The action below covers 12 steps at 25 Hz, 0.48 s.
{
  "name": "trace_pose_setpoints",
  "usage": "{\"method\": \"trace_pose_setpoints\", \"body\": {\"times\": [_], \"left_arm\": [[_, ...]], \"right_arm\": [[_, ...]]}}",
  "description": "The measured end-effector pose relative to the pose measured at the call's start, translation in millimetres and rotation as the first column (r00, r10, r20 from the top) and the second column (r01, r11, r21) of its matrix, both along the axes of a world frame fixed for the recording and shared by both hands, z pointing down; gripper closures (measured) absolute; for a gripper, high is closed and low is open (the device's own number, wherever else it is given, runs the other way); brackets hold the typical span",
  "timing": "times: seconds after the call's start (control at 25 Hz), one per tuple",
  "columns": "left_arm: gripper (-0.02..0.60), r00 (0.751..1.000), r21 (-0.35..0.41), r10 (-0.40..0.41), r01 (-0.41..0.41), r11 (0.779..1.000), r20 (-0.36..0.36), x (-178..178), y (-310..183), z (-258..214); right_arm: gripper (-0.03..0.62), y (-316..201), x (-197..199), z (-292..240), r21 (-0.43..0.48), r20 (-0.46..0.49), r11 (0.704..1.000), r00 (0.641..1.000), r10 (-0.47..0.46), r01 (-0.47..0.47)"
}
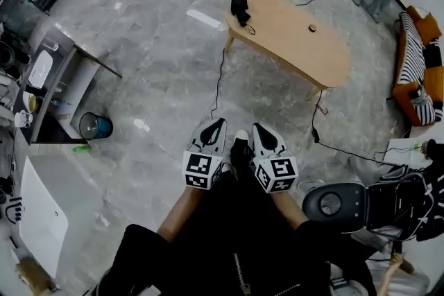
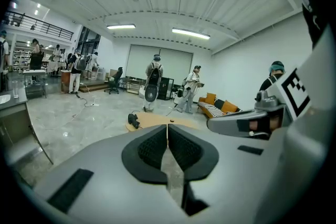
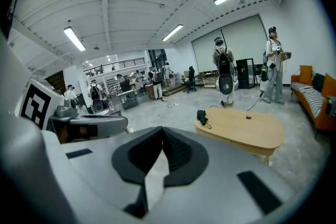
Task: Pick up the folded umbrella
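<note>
Approach phase: the folded umbrella [image 1: 240, 10] lies untouched at the left end of the oval wooden table [image 1: 291, 38], a dark bundle close to the table's edge, and both grippers are well short of that table. In the left gripper view the umbrella [image 2: 134, 121] shows over the jaw tips on the table's near end. In the right gripper view it [image 3: 201, 117] sits at the table's left end.

Jaws clenched on both sides. The left gripper [image 1: 216, 127] has its dark pads pressed together with nothing between them, and the right gripper [image 1: 261, 129] is the same, empty.

Next move, as I judge it: close the gap to the table, part one gripper's jaws, and line them across the umbrella's narrow body before clamping.

Pose: both grippers are held side by side, close in front of the person's body, aimed toward the table and tipped slightly down, marker cubes facing up.
</note>
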<state>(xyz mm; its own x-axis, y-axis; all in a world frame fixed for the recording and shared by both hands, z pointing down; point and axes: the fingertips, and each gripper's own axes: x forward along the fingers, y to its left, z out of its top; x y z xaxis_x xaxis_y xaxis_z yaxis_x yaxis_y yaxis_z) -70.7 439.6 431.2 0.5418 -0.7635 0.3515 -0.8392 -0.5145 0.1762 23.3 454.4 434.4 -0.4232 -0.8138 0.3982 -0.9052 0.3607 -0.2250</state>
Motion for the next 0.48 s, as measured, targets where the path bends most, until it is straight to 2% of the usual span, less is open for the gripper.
{"method": "trace_pose_setpoints", "body": {"times": [0.48], "left_arm": [[0.563, 1.000, -0.003, -0.014, 0.014, 1.000, 0.012, 15.7, -71.7, -9.1]], "right_arm": [[0.583, -73.2, 17.0, -7.5, -0.016, 0.012, 1.000, 1.000, -0.020, 0.020]]}}
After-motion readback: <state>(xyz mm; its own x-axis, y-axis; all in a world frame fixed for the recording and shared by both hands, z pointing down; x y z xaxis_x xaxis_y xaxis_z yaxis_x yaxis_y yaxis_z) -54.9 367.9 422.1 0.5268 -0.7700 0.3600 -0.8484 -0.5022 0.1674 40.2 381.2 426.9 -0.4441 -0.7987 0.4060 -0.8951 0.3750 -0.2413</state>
